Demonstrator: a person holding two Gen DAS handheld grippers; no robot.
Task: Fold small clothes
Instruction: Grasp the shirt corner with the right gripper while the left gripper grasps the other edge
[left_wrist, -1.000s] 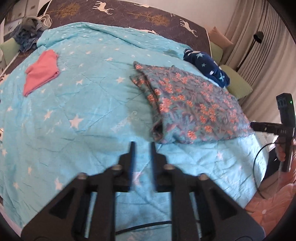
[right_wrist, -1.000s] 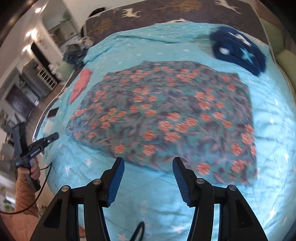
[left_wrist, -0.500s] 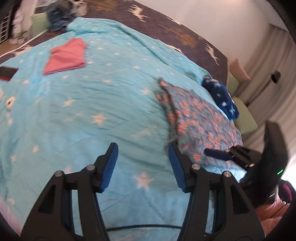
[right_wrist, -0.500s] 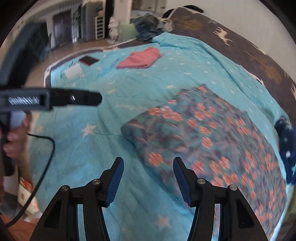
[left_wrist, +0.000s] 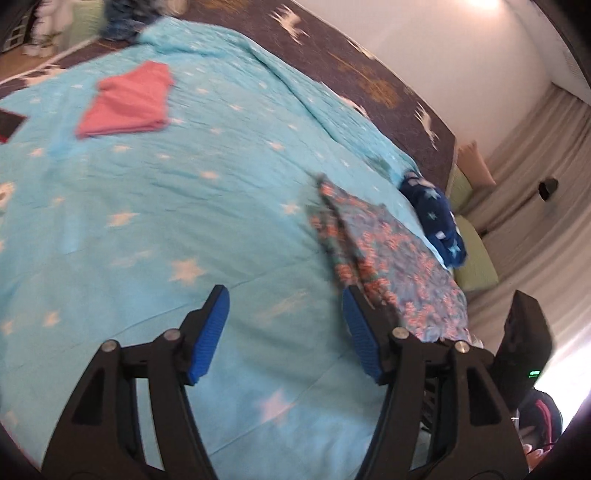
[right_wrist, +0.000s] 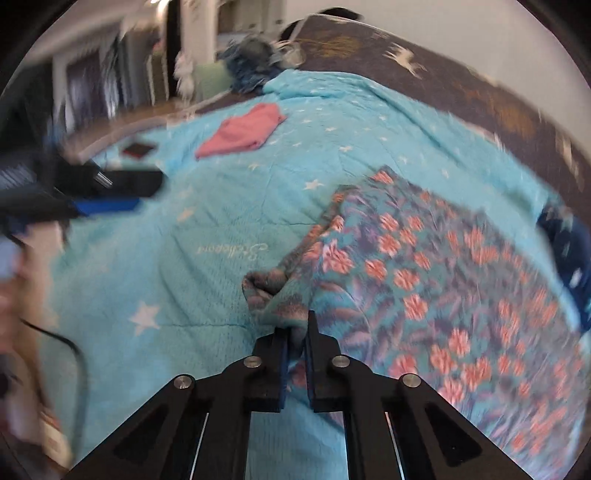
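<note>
A floral teal garment with orange flowers (right_wrist: 424, 280) lies folded on the turquoise star quilt (right_wrist: 207, 229). My right gripper (right_wrist: 297, 332) is shut on its near left corner, which bunches up at the fingertips. In the left wrist view the garment (left_wrist: 391, 258) lies right of my left gripper (left_wrist: 284, 321), which is open and empty over the quilt (left_wrist: 184, 206), its right finger by the garment's near edge.
A folded pink garment (left_wrist: 129, 99) lies far left on the quilt, also in the right wrist view (right_wrist: 243, 129). A navy star garment (left_wrist: 436, 218) sits beyond the floral one. A dark phone-like item (right_wrist: 138, 148) lies near the bed's left edge. Curtains hang at right.
My left gripper opened wide and swung left of the floral garment. My right gripper moved to the garment's near corner and shut on it.
</note>
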